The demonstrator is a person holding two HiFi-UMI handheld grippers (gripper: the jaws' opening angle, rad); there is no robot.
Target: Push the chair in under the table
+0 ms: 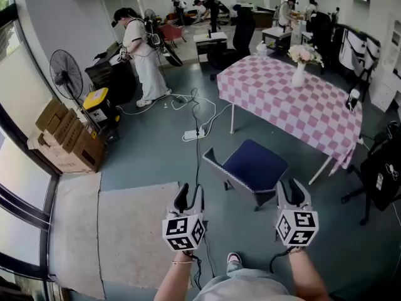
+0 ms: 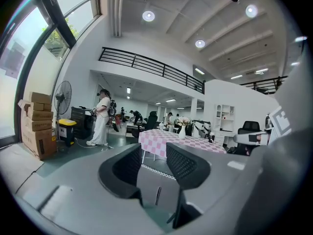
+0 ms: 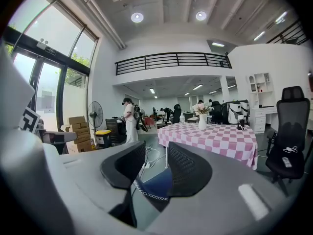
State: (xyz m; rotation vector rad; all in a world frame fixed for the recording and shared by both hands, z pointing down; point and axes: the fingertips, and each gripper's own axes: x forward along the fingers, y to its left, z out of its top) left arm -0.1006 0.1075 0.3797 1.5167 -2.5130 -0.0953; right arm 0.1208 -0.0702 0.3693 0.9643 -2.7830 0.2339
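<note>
A chair with a blue seat [image 1: 255,163] and grey back [image 1: 220,171] stands on the floor just off the near edge of a table with a pink checked cloth [image 1: 282,99]. A vase of flowers [image 1: 299,64] stands on the table. My left gripper [image 1: 188,197] is just short of the chair back's left end, and my right gripper [image 1: 292,192] is beside the seat's right corner. Both are open and hold nothing. In the left gripper view the chair's stitched edge [image 2: 157,172] shows between the open jaws [image 2: 155,155]. In the right gripper view the blue seat [image 3: 156,182] shows between them [image 3: 155,159].
A power strip with cables [image 1: 193,133] lies on the floor left of the table. Cardboard boxes [image 1: 69,140], a yellow-lidded bin [image 1: 100,108] and a fan [image 1: 66,77] line the left wall. A black office chair [image 1: 382,168] stands at the right. A pale mat [image 1: 141,231] lies near left. People work at the back.
</note>
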